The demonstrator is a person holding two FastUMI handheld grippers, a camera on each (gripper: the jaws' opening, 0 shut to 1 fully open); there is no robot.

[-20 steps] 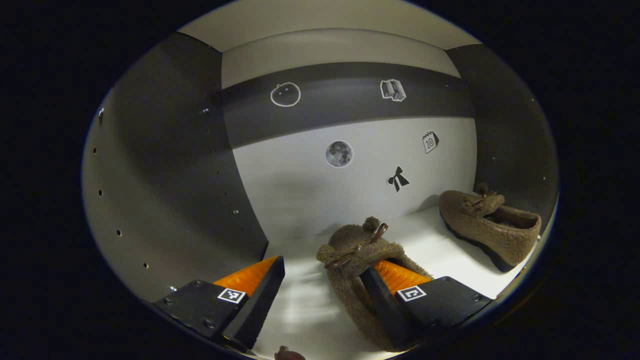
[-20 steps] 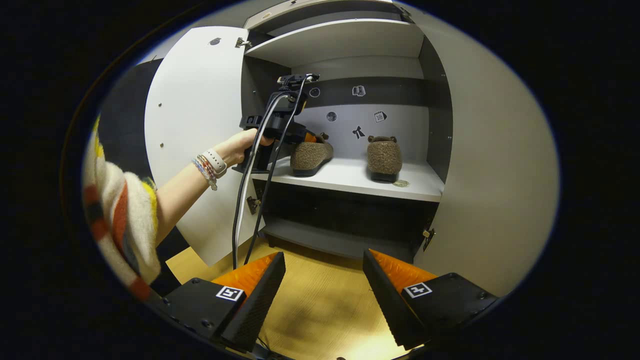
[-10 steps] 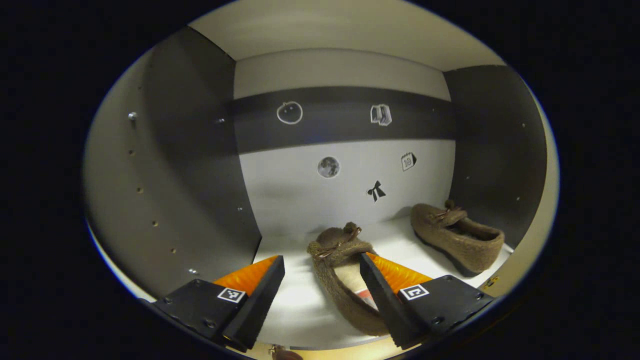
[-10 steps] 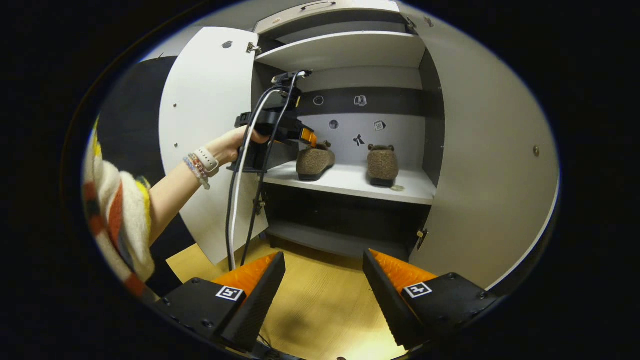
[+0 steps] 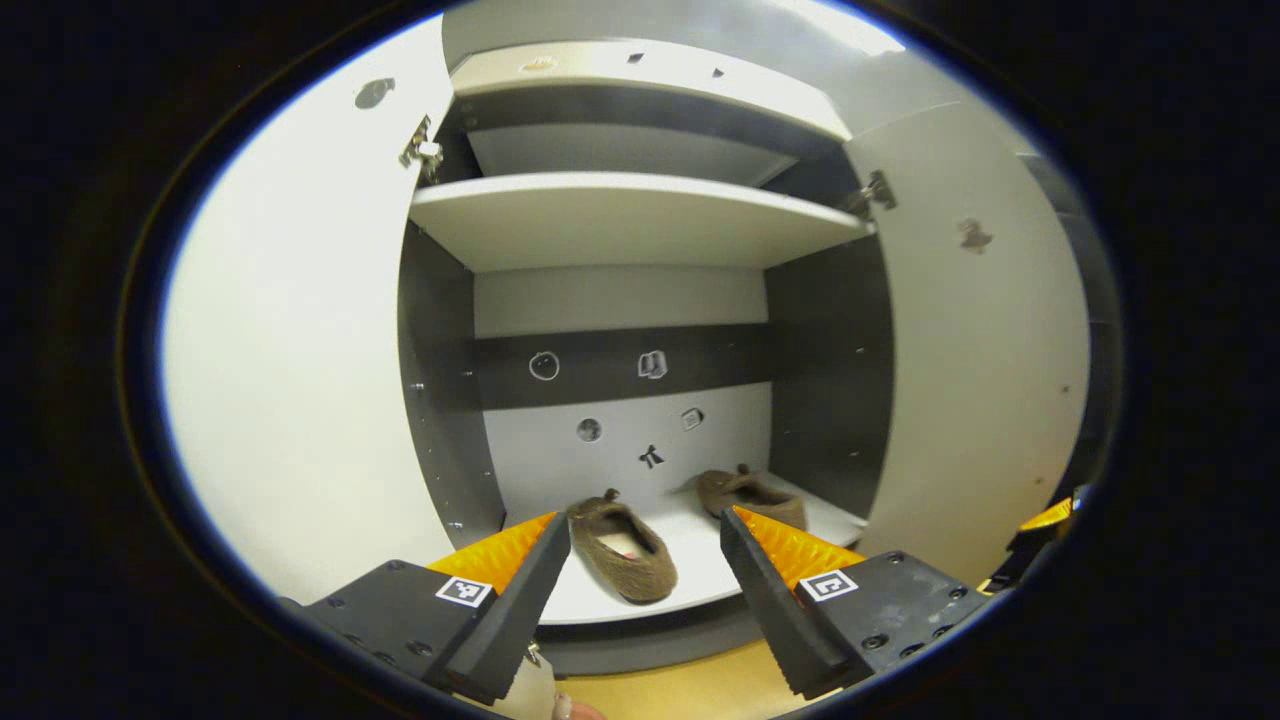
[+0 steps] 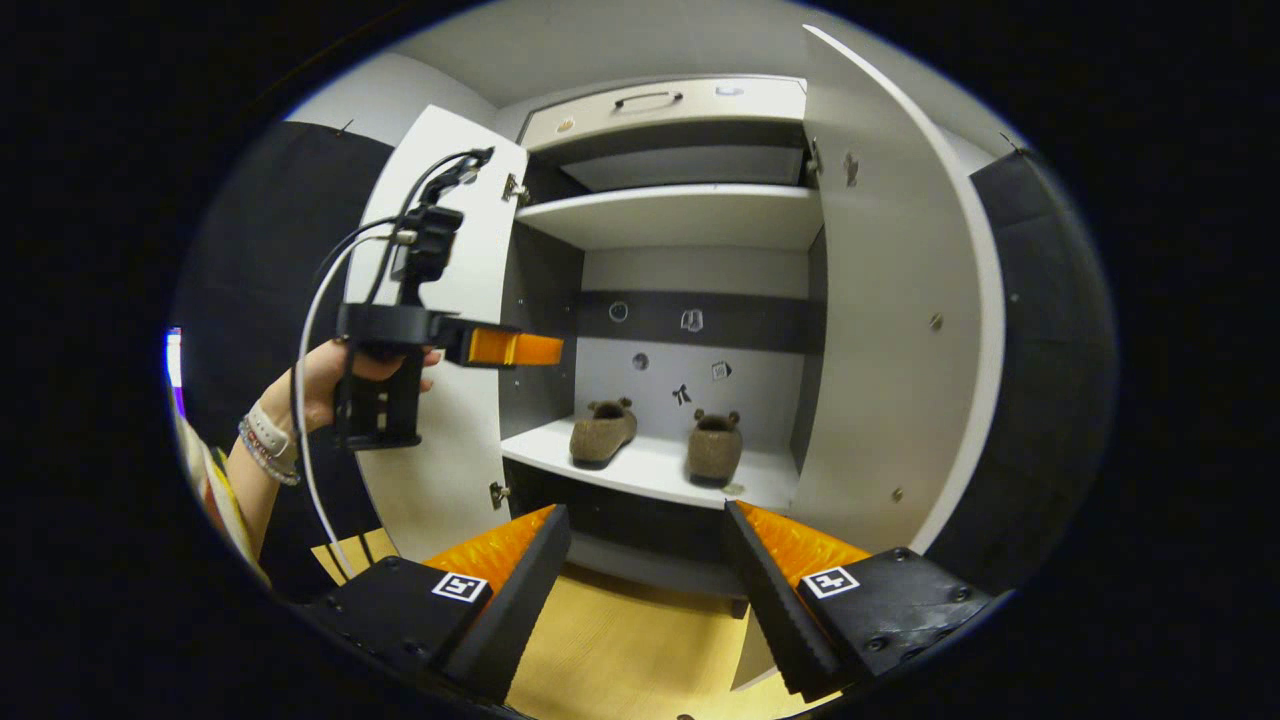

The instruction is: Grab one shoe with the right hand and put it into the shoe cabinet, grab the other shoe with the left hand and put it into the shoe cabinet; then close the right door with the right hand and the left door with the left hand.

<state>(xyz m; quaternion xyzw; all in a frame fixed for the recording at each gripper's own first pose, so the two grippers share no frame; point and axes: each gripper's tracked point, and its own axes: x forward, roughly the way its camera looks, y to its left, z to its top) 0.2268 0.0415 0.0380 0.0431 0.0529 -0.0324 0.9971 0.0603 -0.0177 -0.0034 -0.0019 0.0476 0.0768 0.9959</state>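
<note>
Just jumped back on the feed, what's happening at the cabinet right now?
Both shoes sit on the cabinet's middle shelf: the left shoe and the right shoe, side by side and apart. Both doors are open, the left door and the right door. A person's hand holds the left gripper in front of the left door, holding nothing. The right gripper is open and empty, out in front of the cabinet. Closing the doors is what remains.

Two fuzzy brown shoes, one [image 5: 622, 548] ahead of the left gripper [image 5: 640, 580] and the other [image 5: 752, 494] beyond its right finger, are seen on a white shelf [image 5: 700, 570]. The cabinet back [image 5: 620, 365] is banded grey and dark, the doors [image 6: 890, 330] white, the floor [image 6: 620, 650] yellow wood-grained.
</note>
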